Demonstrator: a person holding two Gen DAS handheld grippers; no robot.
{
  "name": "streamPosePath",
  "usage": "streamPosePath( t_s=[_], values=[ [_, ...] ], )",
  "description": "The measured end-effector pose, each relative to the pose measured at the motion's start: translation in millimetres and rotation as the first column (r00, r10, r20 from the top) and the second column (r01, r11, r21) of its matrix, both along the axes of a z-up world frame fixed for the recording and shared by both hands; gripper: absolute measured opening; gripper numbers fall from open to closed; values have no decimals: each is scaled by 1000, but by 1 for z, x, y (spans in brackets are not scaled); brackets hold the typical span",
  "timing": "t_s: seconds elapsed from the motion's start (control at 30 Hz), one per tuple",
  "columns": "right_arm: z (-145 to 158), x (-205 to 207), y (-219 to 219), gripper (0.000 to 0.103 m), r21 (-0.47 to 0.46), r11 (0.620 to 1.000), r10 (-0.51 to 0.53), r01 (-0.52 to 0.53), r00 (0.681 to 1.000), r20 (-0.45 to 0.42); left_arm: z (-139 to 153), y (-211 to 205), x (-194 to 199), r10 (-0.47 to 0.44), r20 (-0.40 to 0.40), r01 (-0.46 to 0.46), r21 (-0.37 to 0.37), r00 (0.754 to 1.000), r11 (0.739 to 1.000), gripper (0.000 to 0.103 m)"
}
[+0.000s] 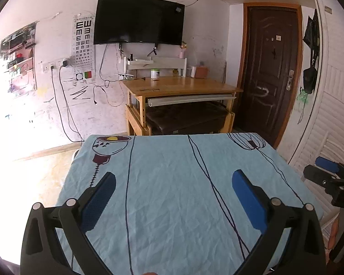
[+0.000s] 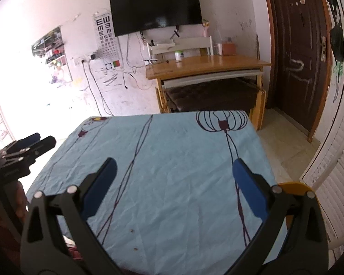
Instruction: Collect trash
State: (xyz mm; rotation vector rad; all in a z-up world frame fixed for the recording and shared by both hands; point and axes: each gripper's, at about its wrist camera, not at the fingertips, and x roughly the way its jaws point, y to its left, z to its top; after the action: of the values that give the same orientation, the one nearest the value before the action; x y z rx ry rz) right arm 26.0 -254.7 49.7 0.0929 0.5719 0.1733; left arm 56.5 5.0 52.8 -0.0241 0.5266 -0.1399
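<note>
Left wrist view: nearest the lens, the left gripper [image 1: 173, 183] is held released, its blue pads [image 1: 247, 197] spread wide over the near edge of the table, which is covered by a light-blue tablecloth [image 1: 172, 171]. Nothing is grasped. The right gripper [image 1: 328, 171] is seen beyond the table's right edge; its jaws cannot be judged from this view. A wooden desk [image 1: 183, 87] stands past the far edge.

Right wrist view: the right gripper [image 2: 172, 174] is likewise released and empty above the near edge. Two small brown specks [image 2: 132, 230] lie on the cloth near the near edge; no other trash is visible in either view.

The step in hand is judged to be a search for trash. The next move calls for locating an item before any descent.
</note>
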Motion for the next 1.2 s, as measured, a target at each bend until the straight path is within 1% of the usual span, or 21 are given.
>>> streamPosePath(
  t_s=[0.2, 0.4, 1.2],
  values=[
    [7, -7, 5, 97, -4, 1000, 9, -8, 1000, 21, 5, 1, -20, -4, 12, 4, 9, 1000, 1000, 96],
    [5, -5, 8, 97, -5, 1000, 17, -17, 1000, 15, 7, 3, -28, 1, 26, -1, 17, 1000, 1000, 96],
    [1, -3, 11, 97, -11, 1000, 28, -28, 1000, 9, 7, 5, -24, 4, 26, -5, 22, 1000, 1000, 96]
  ],
)
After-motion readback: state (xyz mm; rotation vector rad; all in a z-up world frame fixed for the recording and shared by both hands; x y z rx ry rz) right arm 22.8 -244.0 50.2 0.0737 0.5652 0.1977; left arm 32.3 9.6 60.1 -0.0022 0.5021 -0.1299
